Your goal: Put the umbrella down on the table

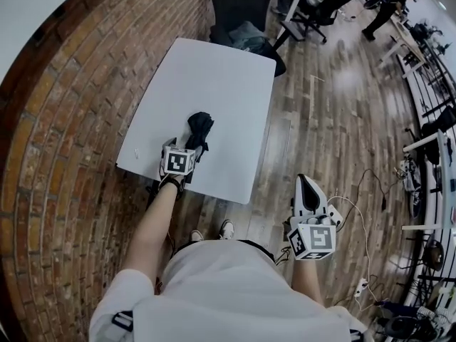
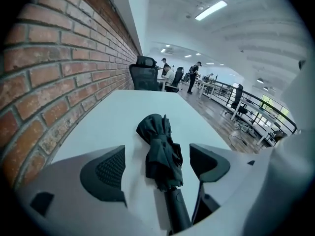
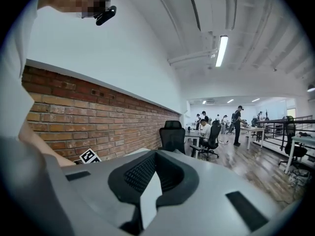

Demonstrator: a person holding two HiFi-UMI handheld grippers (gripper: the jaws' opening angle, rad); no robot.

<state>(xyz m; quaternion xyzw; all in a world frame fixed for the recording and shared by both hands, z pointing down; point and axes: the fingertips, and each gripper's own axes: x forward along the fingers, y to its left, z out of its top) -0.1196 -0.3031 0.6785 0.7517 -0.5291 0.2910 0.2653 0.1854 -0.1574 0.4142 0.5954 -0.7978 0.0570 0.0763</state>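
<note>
A folded black umbrella [image 1: 199,130] lies on the white table [image 1: 214,70] near its front edge. In the left gripper view the umbrella [image 2: 160,149] rests flat on the table [image 2: 113,117], handle end toward the camera. My left gripper [image 1: 187,145] hovers just over the handle end, and its jaws [image 2: 157,165] stand wide open on either side of the umbrella without touching it. My right gripper [image 1: 308,187] is off the table to the right, over the wooden floor. Its jaws [image 3: 150,183] are shut with nothing between them.
A brick wall [image 1: 64,120] runs along the table's left side. A black office chair [image 1: 242,6] with cloth on it stands at the far end. A small white scrap [image 1: 136,154] lies near the table's front left corner. Cables [image 1: 370,198] trail on the floor at right.
</note>
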